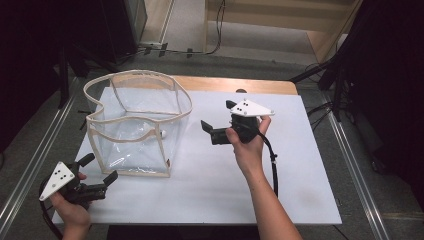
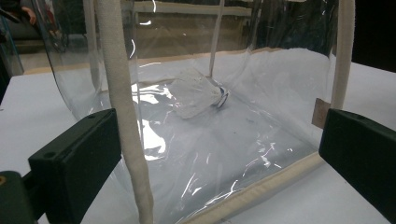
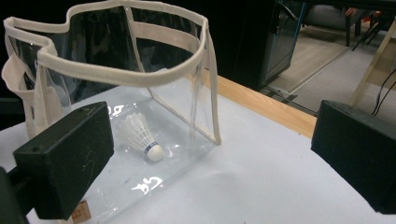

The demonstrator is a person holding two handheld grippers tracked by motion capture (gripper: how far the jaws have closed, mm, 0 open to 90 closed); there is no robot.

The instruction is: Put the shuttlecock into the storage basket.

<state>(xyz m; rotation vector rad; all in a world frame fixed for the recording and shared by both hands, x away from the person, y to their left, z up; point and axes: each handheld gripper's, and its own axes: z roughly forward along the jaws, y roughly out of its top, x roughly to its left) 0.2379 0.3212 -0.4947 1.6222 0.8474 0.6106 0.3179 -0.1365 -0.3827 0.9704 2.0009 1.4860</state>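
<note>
Centrally, a clear plastic bag (image 1: 137,125) with cream fabric trim stands upright and open-topped on the white table (image 1: 210,195), toward its left half. Inside it, on the bag's floor, a white shuttlecock (image 3: 142,137) lies on its side, its rounded cork end with a blue band pointing toward the near transparent wall in the right gripper view; the same shuttlecock (image 2: 198,95) appears through the plastic in the left gripper view, resting near the middle of the floor. A small brown label (image 2: 320,112) sits on the bag's wall near a lower corner.

Left gripper (image 1: 97,170): held low at the near left corner of the table, just beside the bag's near lower corner; its jaws stand wide apart. In its own view one trimmed vertical edge (image 2: 123,107) of the bag rises just inside the left jaw, and neither pad presses on it.

Right gripper (image 1: 216,117): held in the person's right hand (image 1: 247,145) above the table to the right of the bag, apart from it, pointing toward the bag; jaws fully spread, nothing between them.

Beyond the white surface a strip of the wooden tabletop edge (image 3: 266,107) shows at the far side, and past it the grey floor (image 1: 190,30)
</note>
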